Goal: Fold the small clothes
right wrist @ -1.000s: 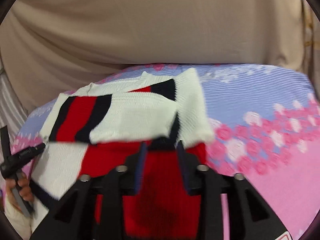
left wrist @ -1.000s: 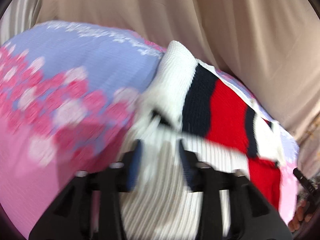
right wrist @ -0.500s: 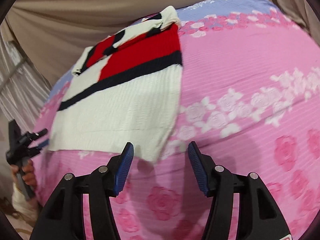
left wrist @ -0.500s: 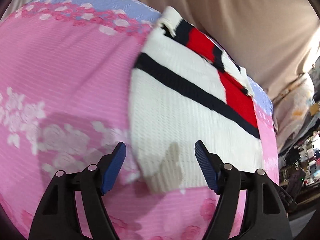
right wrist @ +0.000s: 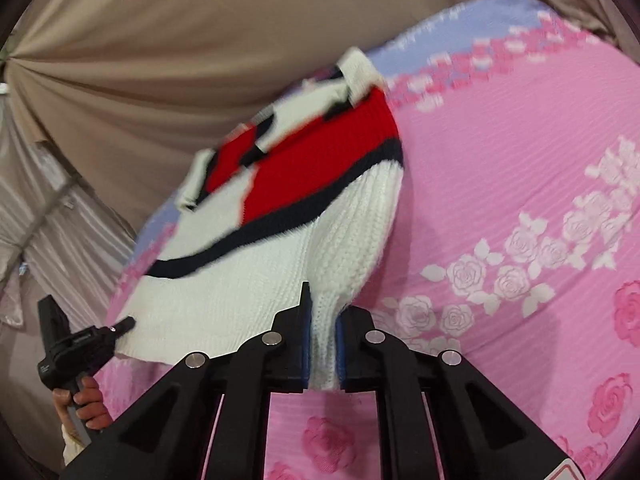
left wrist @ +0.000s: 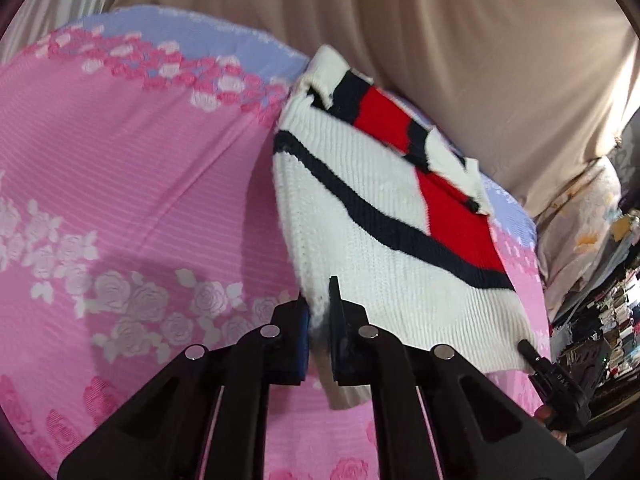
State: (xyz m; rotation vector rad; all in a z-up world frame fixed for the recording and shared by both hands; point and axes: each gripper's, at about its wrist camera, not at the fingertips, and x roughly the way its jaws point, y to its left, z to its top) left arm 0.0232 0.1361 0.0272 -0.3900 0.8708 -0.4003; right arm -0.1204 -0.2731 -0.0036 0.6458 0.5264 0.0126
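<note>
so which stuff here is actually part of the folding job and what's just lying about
Part of the job:
- knitted sweater, white with red and navy bands, near corners pinched
- left gripper, shut on one near corner
- right gripper, shut on the other near corner
- pink floral bedspread, the folding surface

Just lying about:
- beige curtain behind the bed
- cluttered shelves at the far right

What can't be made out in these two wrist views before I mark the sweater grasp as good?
- Left wrist view: the left gripper pinches the sweater hem; its own fingers hide how deep the cloth sits.
- Right wrist view: the sweater's far end with the folded sleeves is motion-blurred, so the fold lines are unclear.
- Right wrist view: the right gripper hides the clamped corner.
- Both views: the bedsheet under the sweater is covered.
</note>
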